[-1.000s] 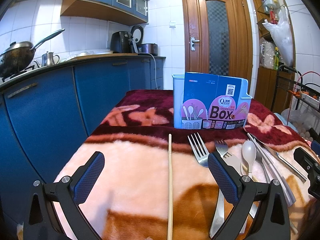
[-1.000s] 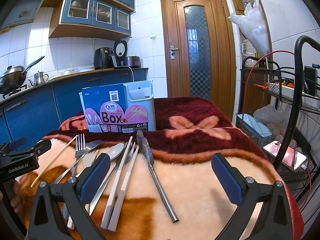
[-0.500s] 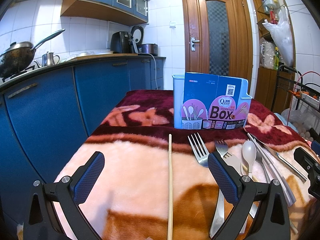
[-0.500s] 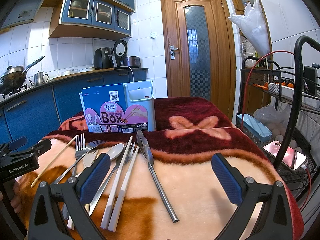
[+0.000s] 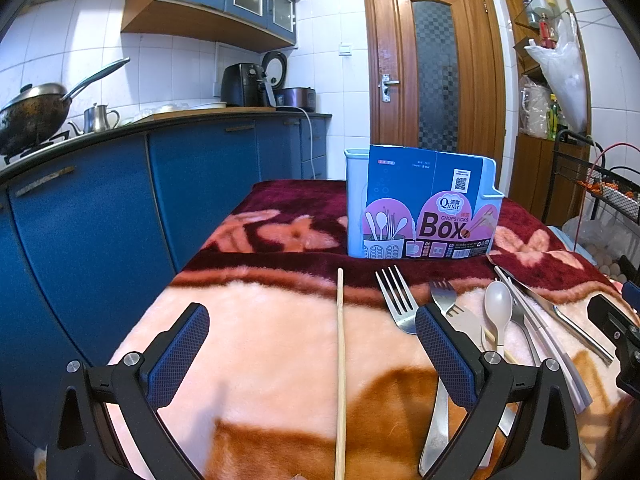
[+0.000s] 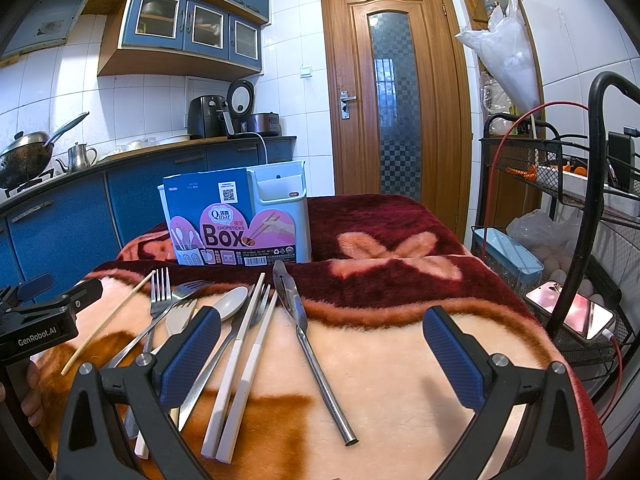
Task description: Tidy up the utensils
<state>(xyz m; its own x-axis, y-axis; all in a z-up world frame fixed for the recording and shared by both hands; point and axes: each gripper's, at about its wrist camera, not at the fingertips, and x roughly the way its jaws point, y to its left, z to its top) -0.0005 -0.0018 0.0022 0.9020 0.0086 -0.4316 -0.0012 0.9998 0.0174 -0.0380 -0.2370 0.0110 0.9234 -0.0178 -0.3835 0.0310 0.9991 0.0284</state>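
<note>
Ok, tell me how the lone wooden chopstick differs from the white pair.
The wooden chopstick is tan, thin and single, lying apart at the left of the spread. The white-handled chopsticks are thicker, two-toned with metal tips, and lie together as a pair amid the cutlery. Both rest flat on the blanket, tips towards the chopsticks box.

Both wrist cams low over table, facing door (share chopsticks box (image 5: 424, 212) (image 6: 236, 220)).

A fluffy pink-and-maroon plush blanket (image 6: 400, 344) covers the desk; shiny steel forks (image 5: 394, 300), a matt wooden chopstick (image 5: 340, 360), a glossy printed cardboard sleeve (image 6: 224, 220) on pale-blue smooth plastic holder (image 6: 288, 208).
</note>
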